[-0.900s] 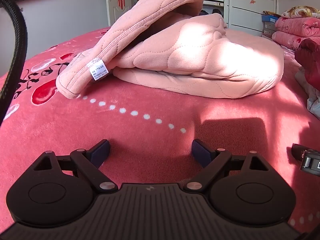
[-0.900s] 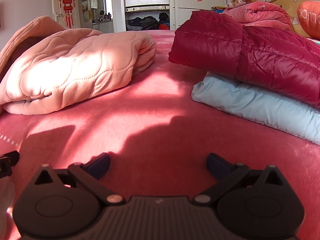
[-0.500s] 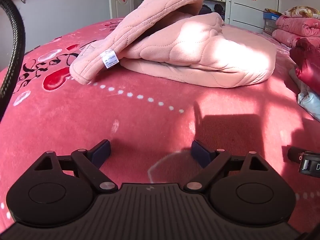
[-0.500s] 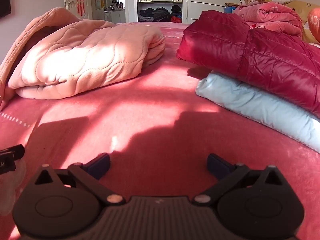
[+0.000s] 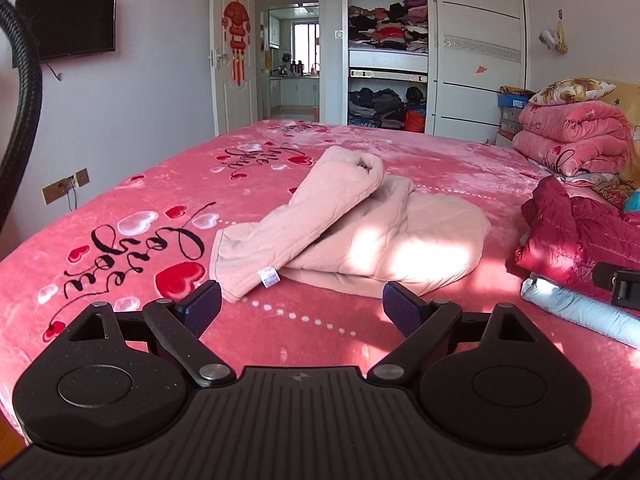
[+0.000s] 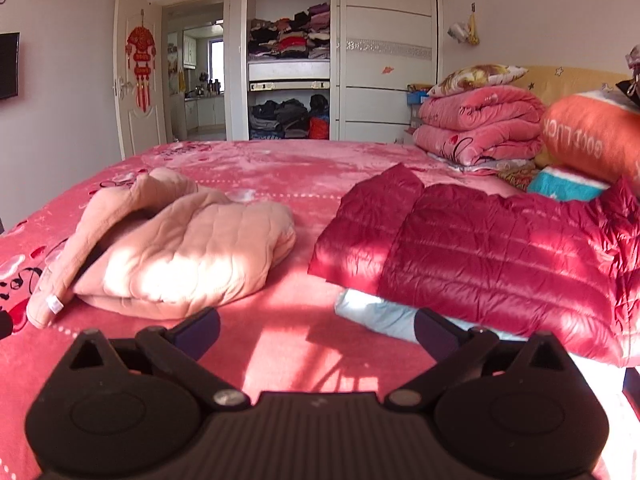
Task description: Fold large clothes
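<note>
Lying folded, quilted pink garment (image 5: 360,240)

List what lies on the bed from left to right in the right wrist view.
Folded pink quilted garment → dark red puffer jacket, lying on a light blue garment → orange pillow at the far right. Both tongs are open and empty.

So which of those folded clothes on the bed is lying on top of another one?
The dark red quilted puffer jacket: it rests on the pale blue folded garment. The pink quilted fleece garment lies by itself on the bedspread.
</note>
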Demonstrator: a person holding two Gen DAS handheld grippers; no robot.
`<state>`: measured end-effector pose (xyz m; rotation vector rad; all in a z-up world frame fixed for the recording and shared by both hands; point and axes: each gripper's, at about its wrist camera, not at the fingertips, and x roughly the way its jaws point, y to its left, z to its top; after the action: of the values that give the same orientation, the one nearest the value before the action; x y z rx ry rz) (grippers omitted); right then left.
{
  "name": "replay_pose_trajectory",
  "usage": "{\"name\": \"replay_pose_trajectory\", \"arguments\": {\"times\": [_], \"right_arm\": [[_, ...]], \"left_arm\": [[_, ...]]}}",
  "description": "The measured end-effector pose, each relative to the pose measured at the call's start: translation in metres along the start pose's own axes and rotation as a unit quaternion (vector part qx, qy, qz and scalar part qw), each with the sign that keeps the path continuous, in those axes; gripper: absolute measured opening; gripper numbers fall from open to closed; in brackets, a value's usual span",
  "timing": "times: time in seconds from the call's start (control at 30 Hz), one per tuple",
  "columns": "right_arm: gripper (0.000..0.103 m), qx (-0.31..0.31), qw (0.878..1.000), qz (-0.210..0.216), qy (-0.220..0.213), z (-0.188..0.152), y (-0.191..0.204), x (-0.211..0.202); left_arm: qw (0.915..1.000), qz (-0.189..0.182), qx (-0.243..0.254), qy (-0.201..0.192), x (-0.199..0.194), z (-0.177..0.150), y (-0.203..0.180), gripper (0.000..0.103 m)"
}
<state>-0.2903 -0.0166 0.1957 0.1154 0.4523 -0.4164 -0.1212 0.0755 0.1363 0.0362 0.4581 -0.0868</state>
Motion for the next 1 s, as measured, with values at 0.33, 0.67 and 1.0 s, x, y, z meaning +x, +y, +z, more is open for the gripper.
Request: {"name": "replay_pose_trajectory", "arguments": {"times": [0.33,0.67,1.0], "right_arm": [[0.103,-0.006,0.997,-0.004,-0.077,0.063,0.000,-0.088],[0.102,-0.010,0.991,0.011,-0.132,0.091,0.014,-0.143],[0.103,-0.015,0.985,0.009,-0.172,0.102,0.025,-0.172]], "left_arm": [[0.9985,-0.020,0.017,-0.048,-0.055,0.025,0.021,0.103],[0.9952,-0.016,0.013,-0.096,-0.090,0.023,0.043,0.103],[0.9922,-0.013,0.006,-0.124,-0.109,0.017,0.047,0.103]]}}
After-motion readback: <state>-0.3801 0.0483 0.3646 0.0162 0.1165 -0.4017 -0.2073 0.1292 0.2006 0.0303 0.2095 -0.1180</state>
